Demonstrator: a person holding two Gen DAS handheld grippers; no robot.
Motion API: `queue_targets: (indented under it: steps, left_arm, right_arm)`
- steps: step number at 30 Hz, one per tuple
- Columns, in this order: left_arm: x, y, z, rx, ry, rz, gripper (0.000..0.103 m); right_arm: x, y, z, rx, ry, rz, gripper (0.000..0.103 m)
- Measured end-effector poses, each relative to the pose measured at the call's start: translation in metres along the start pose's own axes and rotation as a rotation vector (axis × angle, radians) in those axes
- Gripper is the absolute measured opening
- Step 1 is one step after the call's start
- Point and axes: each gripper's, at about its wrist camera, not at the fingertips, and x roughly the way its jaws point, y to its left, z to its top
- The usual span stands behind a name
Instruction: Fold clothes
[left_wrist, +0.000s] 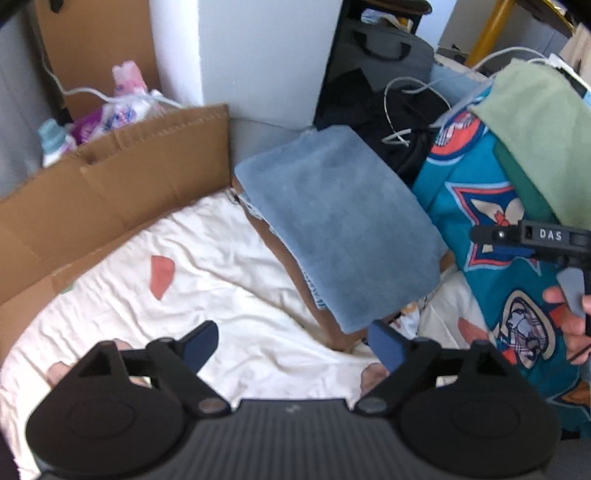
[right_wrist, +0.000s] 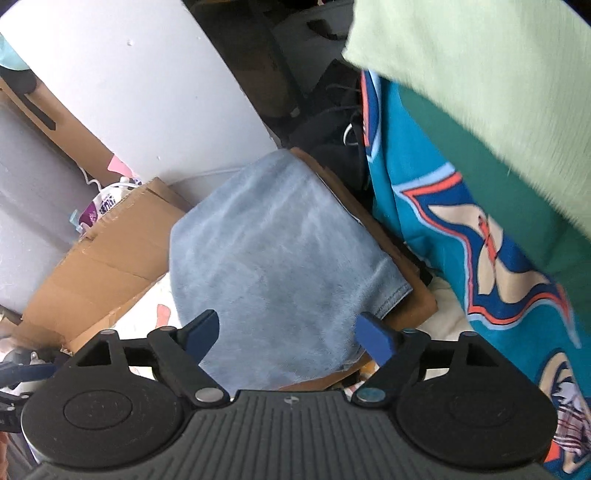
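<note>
right claw (right_wrist: 288, 336): agape, empty | folded denim (right_wrist: 280, 251): on cardboard (right_wrist: 413, 295)

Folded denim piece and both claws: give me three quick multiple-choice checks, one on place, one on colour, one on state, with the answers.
1. The folded denim piece lies on:
A. a brown cardboard sheet
B. the grey bag
C. the green garment

2. The garment topping the pile at right is:
A. red
B. pale green
C. black

3. The left claw is:
A. shut on the denim
B. shut on the sheet
C. open, holding nothing

Answers:
1 A: cardboard shows beneath the denim's edges.
2 B: the pale green garment lies over the teal printed one.
3 C: the left claw has its fingers wide apart, only white bed sheet far below.
</note>
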Motion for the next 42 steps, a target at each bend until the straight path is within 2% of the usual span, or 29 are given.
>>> queue_targets:
  steps: [8,12,23,26,39,42]
  left_arm:
    - [-0.069,0.009,0.004,-0.069,0.008,0.065,0.095]
    - [-0.109,0.011,-0.002,-0.095,0.001,0.059,0.095]
    - [-0.2,0.034,-0.037,-0.218,-0.082,0.168,0.098]
    - [-0.223,0.042,-0.044,-0.243,-0.103,0.176,0.099]
    - [-0.299,0.075,-0.09,-0.355,-0.113,0.231,0.099]
    - [-0.318,0.077,-0.101,-0.34,-0.127,0.249,0.099]
  right_arm:
    - [-0.05,0.034,0.012,-0.004,0.014,0.012,0.092]
    - [-0.075,0.054,0.018,-0.014,0.025,0.026,0.092]
    - [-0.142,0.105,0.023,-0.083,0.043,0.089,0.092]
    - [-0.154,0.116,0.021,-0.092,0.048,0.101,0.092]
    - [-0.216,0.181,0.012,-0.186,0.075,0.176,0.093]
    - [-0.233,0.192,0.007,-0.198,0.093,0.183,0.093]
